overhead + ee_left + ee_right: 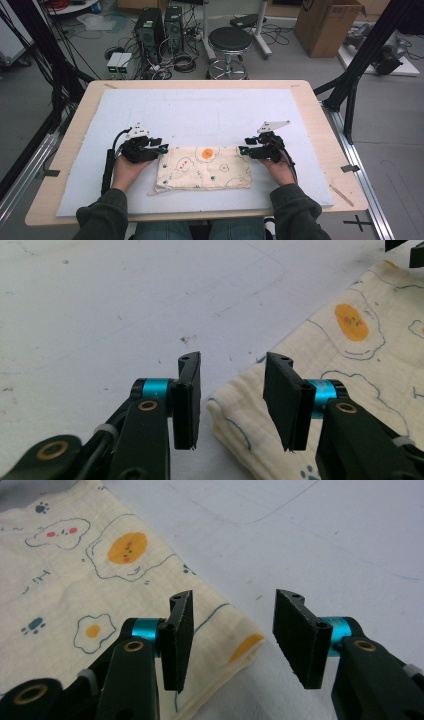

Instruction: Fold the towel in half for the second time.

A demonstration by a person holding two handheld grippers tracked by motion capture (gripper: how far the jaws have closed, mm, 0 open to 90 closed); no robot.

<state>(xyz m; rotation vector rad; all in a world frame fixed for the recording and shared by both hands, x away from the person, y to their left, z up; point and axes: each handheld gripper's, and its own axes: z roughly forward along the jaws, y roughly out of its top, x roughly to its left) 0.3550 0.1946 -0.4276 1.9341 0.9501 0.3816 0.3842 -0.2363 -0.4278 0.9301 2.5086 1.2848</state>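
A folded cloth [204, 168], cream with fried-egg and paw prints, lay flat on the white mat [200, 115] that covered the counter [330, 150], near the person's edge and midway between the two hands. It formed a rectangle, with an orange egg print close to its far edge.

The left tool [162, 148] sat at the cloth's far left corner. In the left gripper view its jaws stood apart, straddling that corner [225, 390]; the folded edge lay between and below them, and neither pad pressed on the fabric. One jaw hung over bare mat, the other over the cloth.

The right tool [243, 147] sat at the far right corner. In the right gripper view its jaws were likewise spread, one above the cloth [75, 580], the other above the mat, with the corner's tip lying in the gap below. The pads did not pinch the cloth.

Both hands rested low on the mat, the left hand [129, 167] and right hand [280, 167] each just beside a short end of the cloth.
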